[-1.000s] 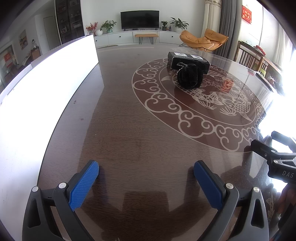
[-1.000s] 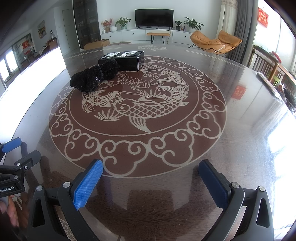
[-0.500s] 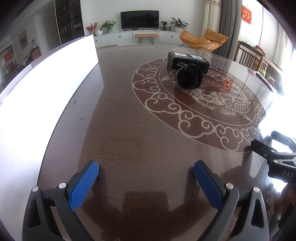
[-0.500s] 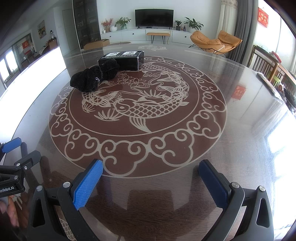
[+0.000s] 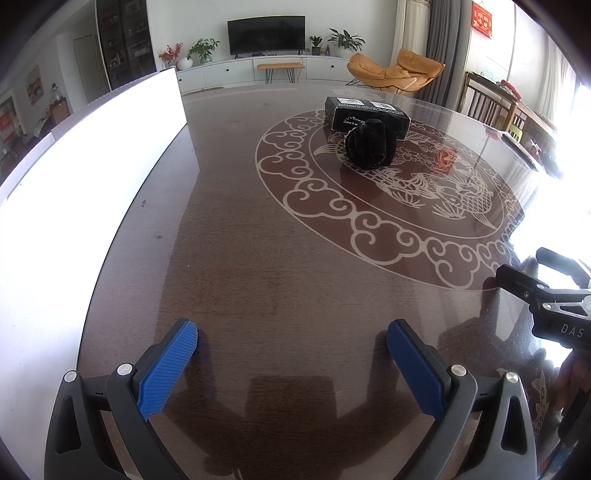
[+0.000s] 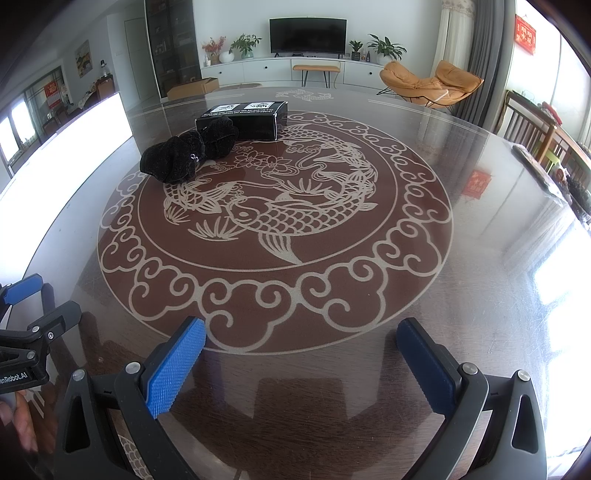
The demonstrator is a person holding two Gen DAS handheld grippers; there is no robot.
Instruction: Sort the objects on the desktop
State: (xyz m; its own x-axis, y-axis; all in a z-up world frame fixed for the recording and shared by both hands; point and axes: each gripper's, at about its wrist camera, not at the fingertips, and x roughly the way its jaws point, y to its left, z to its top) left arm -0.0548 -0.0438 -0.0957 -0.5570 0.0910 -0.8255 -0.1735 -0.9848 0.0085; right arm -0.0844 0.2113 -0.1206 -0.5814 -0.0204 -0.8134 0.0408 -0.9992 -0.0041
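A black rectangular box (image 6: 246, 119) lies on the far part of the round glass-topped table (image 6: 480, 258). A crumpled black cloth (image 6: 188, 152) lies against its near left side. Both also show in the left wrist view, the box (image 5: 365, 116) behind the cloth (image 5: 369, 146). My left gripper (image 5: 291, 354) is open and empty over the near left of the table, far from both. My right gripper (image 6: 301, 354) is open and empty over the near edge of the fish pattern. Each gripper shows at the edge of the other's view.
A bright white panel (image 5: 92, 155) runs along the table's left side. Wooden chairs (image 6: 535, 136) stand at the right. A TV (image 6: 307, 35), a cabinet and an orange lounge chair (image 6: 428, 83) are beyond the table. A red reflection (image 6: 476, 184) lies on the glass.
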